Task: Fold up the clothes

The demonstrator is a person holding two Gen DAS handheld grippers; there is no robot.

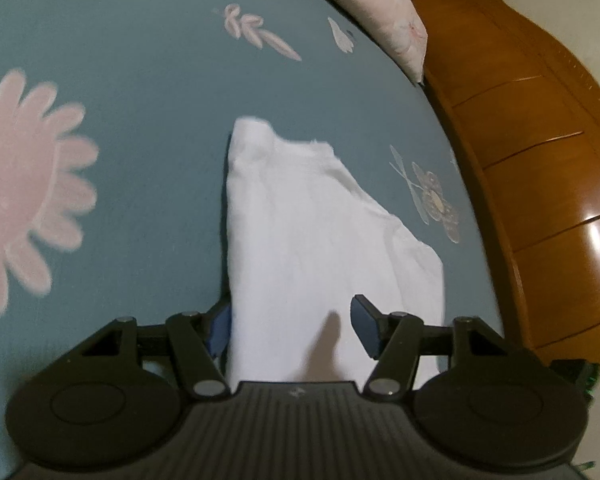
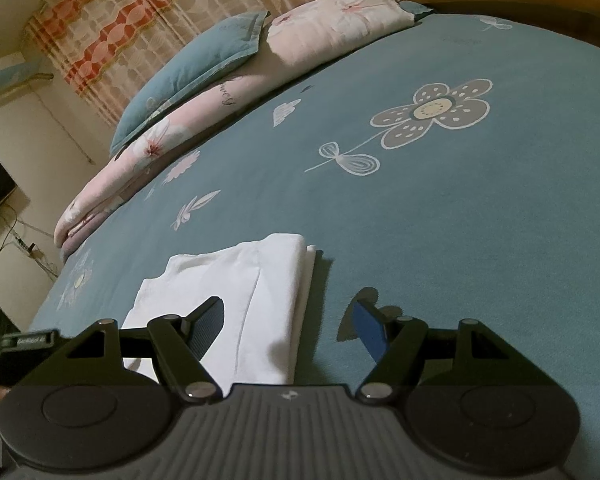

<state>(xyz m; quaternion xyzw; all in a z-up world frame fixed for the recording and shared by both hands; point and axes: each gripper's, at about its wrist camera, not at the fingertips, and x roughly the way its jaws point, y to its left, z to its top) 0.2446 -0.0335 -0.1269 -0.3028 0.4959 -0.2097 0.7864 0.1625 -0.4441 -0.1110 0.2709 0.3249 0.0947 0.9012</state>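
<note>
I have the white garment (image 1: 312, 240) lying partly folded on the bed (image 1: 140, 120), near the edge by the wooden bed frame (image 1: 540, 184). My left gripper (image 1: 290, 328) straddles its near end, jaws spread, pads not visibly pressing. My right gripper (image 2: 288, 330) hangs over its right edge, jaws spread wide and empty. If I close now, I may pinch only the top layer and drag the fold open.

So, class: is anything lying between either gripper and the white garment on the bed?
Nothing visible does. The left gripper and the right gripper both have their jaws open at the white garment, which lies on the blue bedsheet.
</note>
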